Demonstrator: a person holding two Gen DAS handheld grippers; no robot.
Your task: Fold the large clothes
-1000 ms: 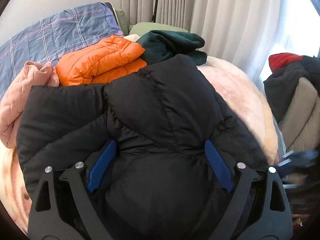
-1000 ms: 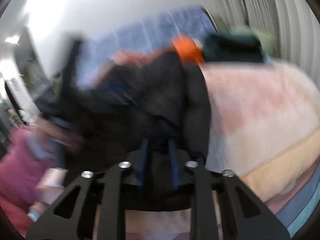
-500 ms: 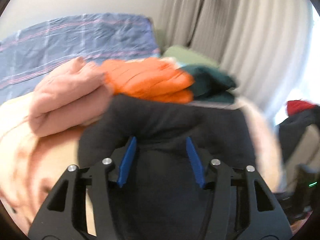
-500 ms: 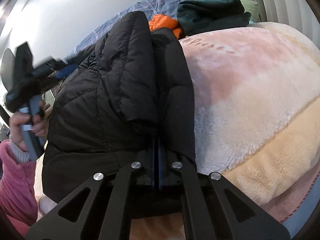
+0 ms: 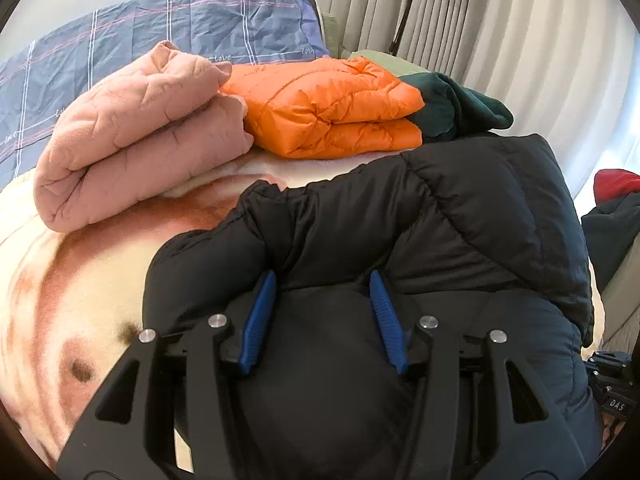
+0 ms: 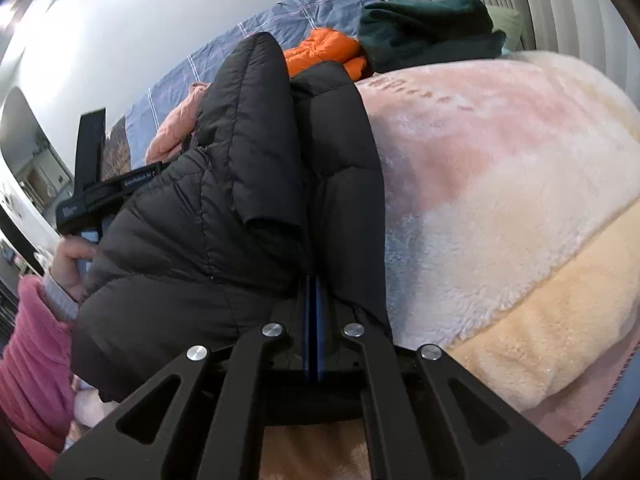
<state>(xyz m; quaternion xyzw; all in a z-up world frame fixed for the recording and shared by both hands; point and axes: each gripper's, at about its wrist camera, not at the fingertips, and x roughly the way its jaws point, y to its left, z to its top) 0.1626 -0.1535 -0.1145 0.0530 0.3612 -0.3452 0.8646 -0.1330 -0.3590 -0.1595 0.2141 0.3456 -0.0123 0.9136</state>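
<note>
A black puffer jacket [image 5: 460,216] lies bunched on a fluffy pink and cream blanket [image 5: 80,288]; it also shows in the right wrist view [image 6: 248,184]. My left gripper [image 5: 322,280] has its blue fingers partly closed around a thick fold of the jacket. My right gripper [image 6: 311,284] is shut tight on the jacket's edge, its blue pads pressed together. The left gripper's body [image 6: 92,196] and the hand holding it show at the left of the right wrist view.
A folded pink quilted garment [image 5: 136,136], a folded orange puffer [image 5: 336,108] and a dark green garment [image 5: 460,108] lie at the bed's far side, before a blue plaid pillow [image 5: 140,36]. Curtains hang behind. Clothes are piled on a chair [image 5: 616,216] to the right.
My left gripper narrowed its fingers onto a jacket fold and swung left. My right gripper closed fully on the jacket edge and the jacket was drawn up into a ridge.
</note>
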